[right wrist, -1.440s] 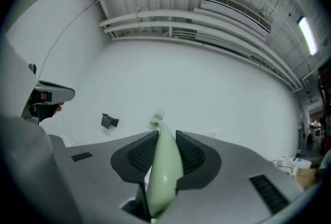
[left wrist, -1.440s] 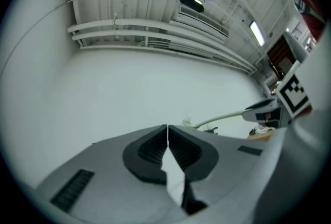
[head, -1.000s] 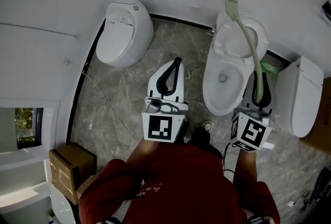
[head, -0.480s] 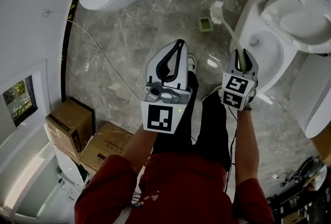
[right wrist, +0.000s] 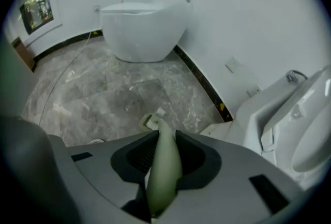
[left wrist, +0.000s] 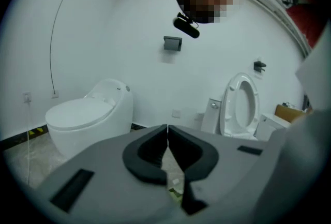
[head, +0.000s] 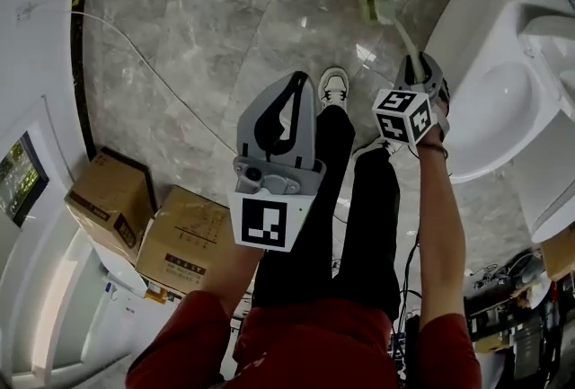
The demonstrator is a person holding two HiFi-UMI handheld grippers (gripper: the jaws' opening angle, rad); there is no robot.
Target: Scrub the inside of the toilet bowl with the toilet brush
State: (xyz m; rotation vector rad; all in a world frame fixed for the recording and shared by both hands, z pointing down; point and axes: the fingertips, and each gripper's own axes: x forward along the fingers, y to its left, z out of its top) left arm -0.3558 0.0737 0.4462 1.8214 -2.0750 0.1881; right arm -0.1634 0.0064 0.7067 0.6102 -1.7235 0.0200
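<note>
The right tool [right wrist: 165, 137] pinched the toilet brush [right wrist: 164, 166] by its pale green handle, one jaw pressed to each side. Its own view lost the handle's near end behind the tool body. The bristle head [head: 384, 8] hung low over the marble floor [head: 225, 37] at a small green holder [head: 367, 3] — seated or only above it, neither view settled. The toilet bowl [head: 503, 109] stood just beside, cropped at the head view's right edge, the brush outside it. The left tool [left wrist: 167, 127] — tips pressed together, empty — showed this clearly only in its own view.
</note>
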